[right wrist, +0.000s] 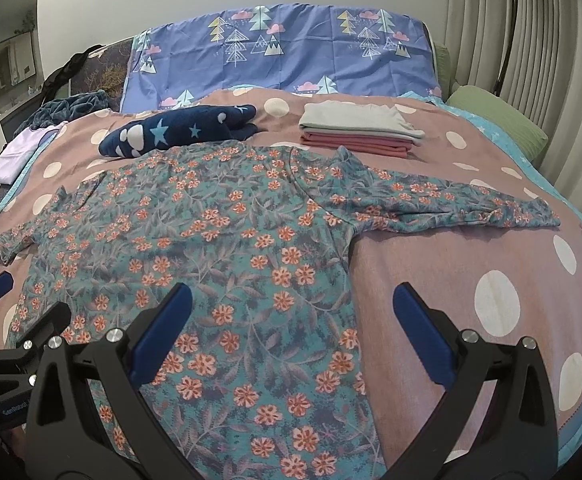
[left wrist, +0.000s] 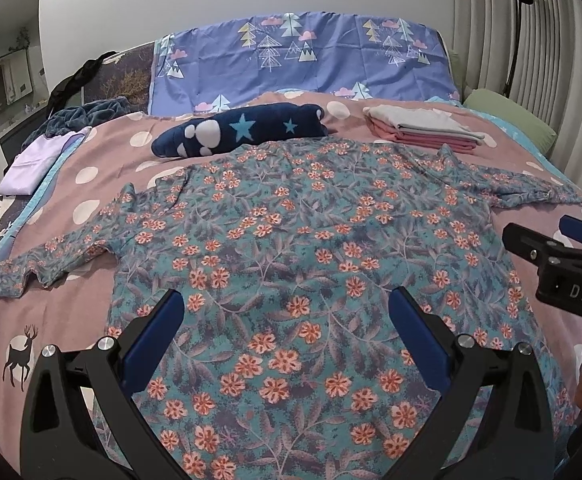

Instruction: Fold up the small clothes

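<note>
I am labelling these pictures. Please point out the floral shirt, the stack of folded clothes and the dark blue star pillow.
floral shirt (left wrist: pixel 291 240): left wrist view, middle of its body.
stack of folded clothes (right wrist: pixel 359 130): right wrist view, front edge of the pile.
dark blue star pillow (left wrist: pixel 243 128): left wrist view, its middle.

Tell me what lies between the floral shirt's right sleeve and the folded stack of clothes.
Only bare pink polka-dot bedspread separates the floral shirt sleeve from the folded stack; the right wrist view shows it best.

Landmark: pink dotted bedspread (right wrist: pixel 431 264).
Far edge: blue tree-print sheet (right wrist: pixel 291 48).
Far right corner: green pillow (right wrist: pixel 499 120).
Far left: dark blue blanket (left wrist: pixel 79 114).
Left edge: lilac cloth (left wrist: pixel 35 160).
Right, beyond corner: black lamp (left wrist: pixel 519 20).
</note>
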Tool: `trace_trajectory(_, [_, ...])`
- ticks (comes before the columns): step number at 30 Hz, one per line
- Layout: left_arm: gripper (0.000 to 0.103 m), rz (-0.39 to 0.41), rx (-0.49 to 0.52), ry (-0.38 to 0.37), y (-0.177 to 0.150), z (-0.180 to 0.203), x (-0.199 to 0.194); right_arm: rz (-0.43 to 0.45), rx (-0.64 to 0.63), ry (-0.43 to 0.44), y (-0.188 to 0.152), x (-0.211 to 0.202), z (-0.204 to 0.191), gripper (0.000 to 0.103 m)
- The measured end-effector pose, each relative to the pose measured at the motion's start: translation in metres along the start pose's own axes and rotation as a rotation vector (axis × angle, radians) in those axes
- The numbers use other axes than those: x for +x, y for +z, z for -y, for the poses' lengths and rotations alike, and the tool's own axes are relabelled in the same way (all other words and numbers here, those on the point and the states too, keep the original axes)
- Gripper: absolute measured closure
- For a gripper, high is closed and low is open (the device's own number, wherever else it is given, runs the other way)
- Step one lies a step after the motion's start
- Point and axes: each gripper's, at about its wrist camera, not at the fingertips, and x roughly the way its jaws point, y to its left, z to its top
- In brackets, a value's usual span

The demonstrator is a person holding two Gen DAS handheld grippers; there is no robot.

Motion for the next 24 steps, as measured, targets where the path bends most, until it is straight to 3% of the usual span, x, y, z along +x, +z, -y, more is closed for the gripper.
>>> trace_trajectory(24, [0.001,0.001,0.017,-0.032,-0.0055,0.0097,-0.0013,-0.005,0.011,0.026,-0.0047,0.0008,0.0004,0.002])
